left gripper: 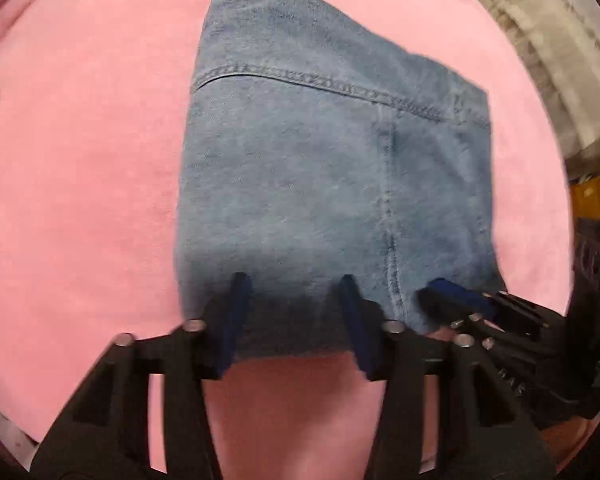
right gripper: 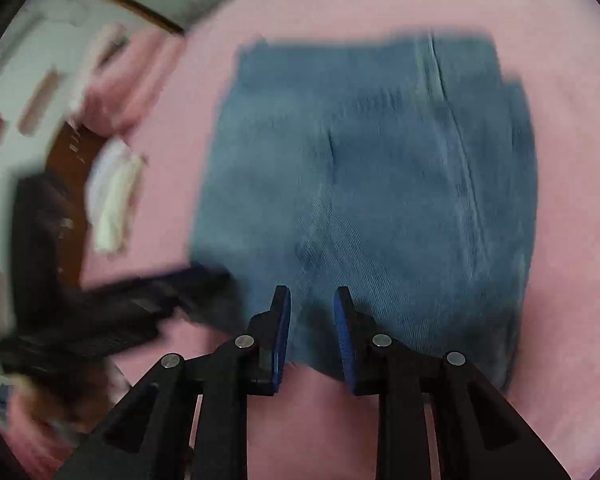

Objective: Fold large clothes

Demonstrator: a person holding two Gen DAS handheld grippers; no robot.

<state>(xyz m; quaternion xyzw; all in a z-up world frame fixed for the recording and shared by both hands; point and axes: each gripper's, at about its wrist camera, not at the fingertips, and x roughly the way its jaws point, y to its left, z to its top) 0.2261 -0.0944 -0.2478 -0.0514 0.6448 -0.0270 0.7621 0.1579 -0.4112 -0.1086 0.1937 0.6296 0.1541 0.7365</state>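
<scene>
A pair of blue jeans [left gripper: 320, 176] lies folded into a thick rectangle on the pink bed sheet [left gripper: 80, 200]. My left gripper [left gripper: 296, 284] is open, its blue-padded fingers over the near edge of the fold, holding nothing. My right gripper [left gripper: 452, 296] shows at the right of the left wrist view, at the fold's near right corner. In the right wrist view the jeans [right gripper: 380, 200] are blurred; my right gripper [right gripper: 312, 292] is open over their near edge. My left gripper [right gripper: 196, 280] appears blurred at the left there.
The pink sheet [right gripper: 572, 240] spreads around the jeans. White folded cloth [right gripper: 116, 200] lies at the bed's left edge beside brown floor. A grey-white wall or curtain [left gripper: 560, 40] and yellow items [left gripper: 596, 196] are at the far right.
</scene>
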